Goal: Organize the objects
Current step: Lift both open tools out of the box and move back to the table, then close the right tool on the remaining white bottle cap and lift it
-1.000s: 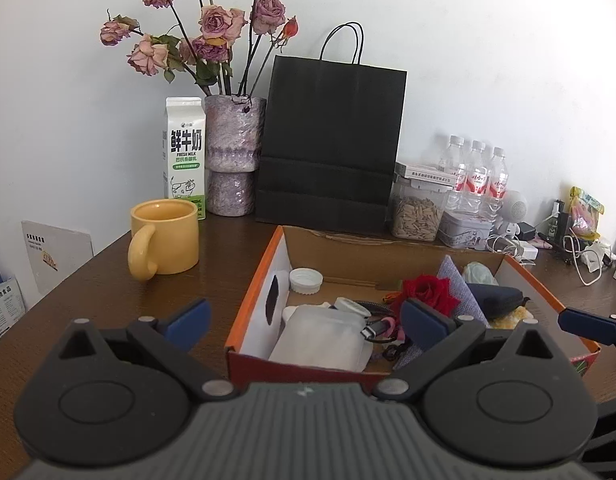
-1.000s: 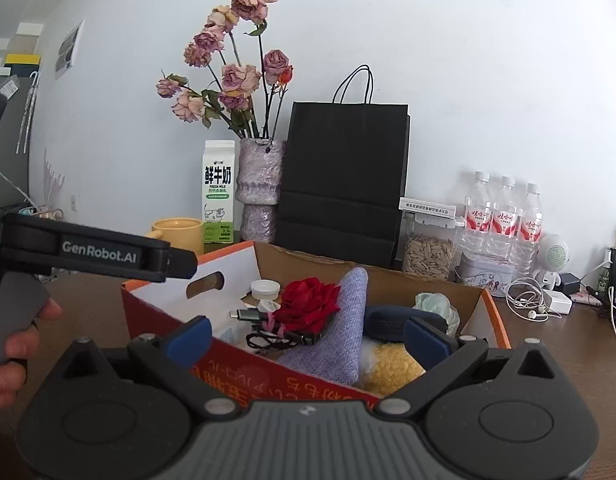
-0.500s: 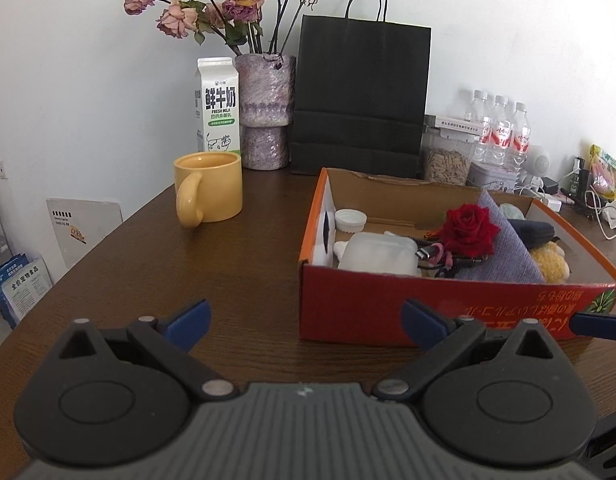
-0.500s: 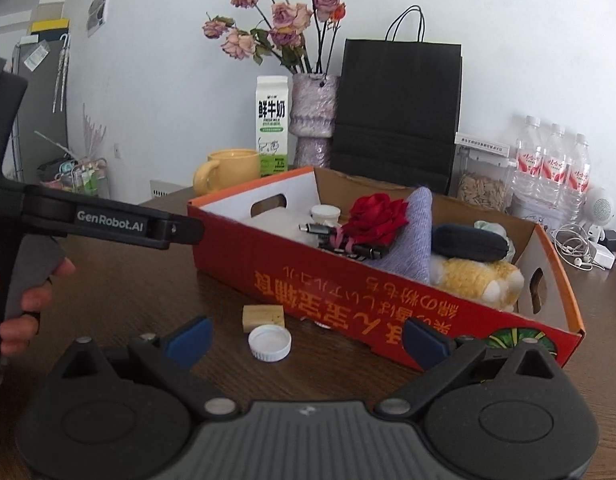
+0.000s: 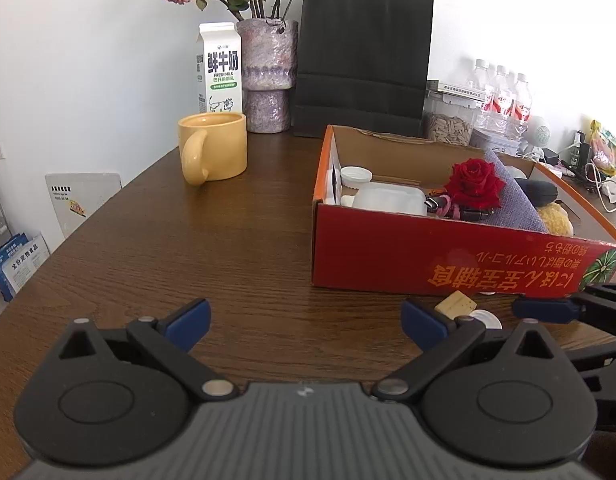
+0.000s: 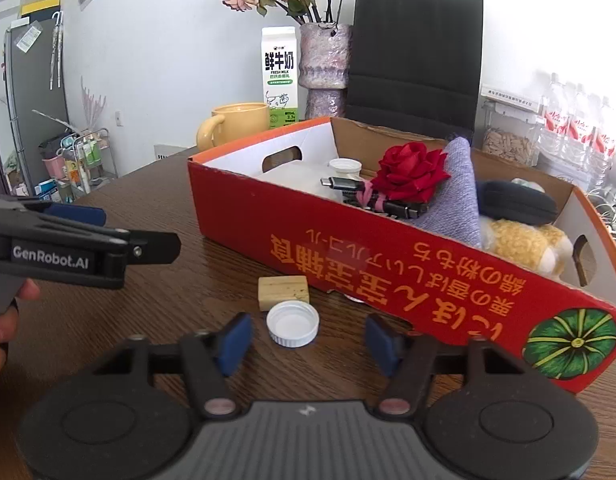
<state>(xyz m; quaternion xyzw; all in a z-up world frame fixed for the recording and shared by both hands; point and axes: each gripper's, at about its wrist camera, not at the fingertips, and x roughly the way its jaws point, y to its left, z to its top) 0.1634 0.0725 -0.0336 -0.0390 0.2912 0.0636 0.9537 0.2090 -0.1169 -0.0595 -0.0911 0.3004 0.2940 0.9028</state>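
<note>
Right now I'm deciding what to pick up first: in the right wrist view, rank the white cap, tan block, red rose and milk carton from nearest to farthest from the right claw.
1. White cap, on the table just ahead of the right claw.
2. Tan block, right behind the cap.
3. Red rose, inside the box.
4. Milk carton, by the back wall.
</note>
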